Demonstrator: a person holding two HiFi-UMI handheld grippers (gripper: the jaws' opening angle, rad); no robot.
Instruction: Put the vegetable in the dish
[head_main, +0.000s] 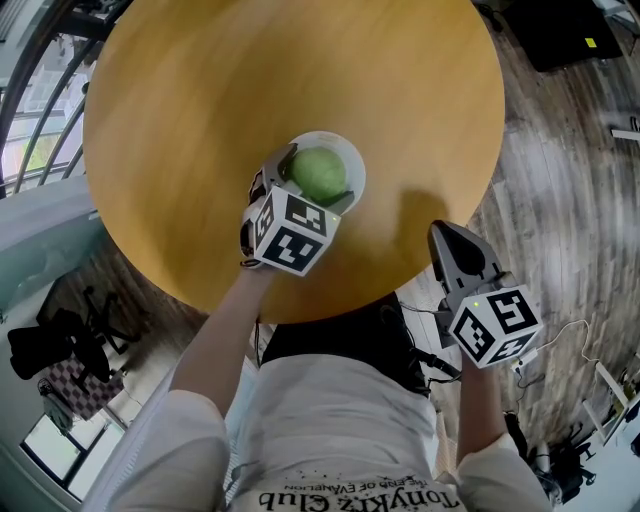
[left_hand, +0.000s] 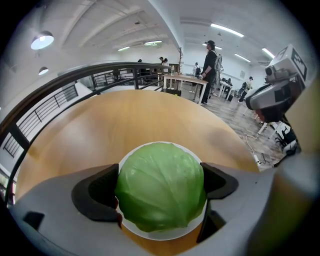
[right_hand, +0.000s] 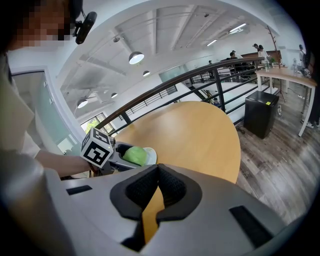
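A round green cabbage (head_main: 320, 172) sits over a small white dish (head_main: 354, 168) on the round wooden table (head_main: 200, 100). My left gripper (head_main: 312, 182) is shut on the cabbage, one pad pressed against each side. In the left gripper view the cabbage (left_hand: 161, 185) fills the gap between the jaws, and the dish rim (left_hand: 150, 232) shows beneath it. My right gripper (head_main: 447, 236) hangs off the table's near right edge, shut with nothing in it; its pads (right_hand: 172, 186) meet. The right gripper view also shows the cabbage (right_hand: 134, 155) and the dish (right_hand: 150, 156) from afar.
The dish lies close to the table's near edge, by the person's body. A dark railing (left_hand: 60, 85) curves round the far side. A black cabinet (right_hand: 260, 112) stands on the wood floor (head_main: 560, 180) to the right. People (left_hand: 210, 70) stand by distant tables.
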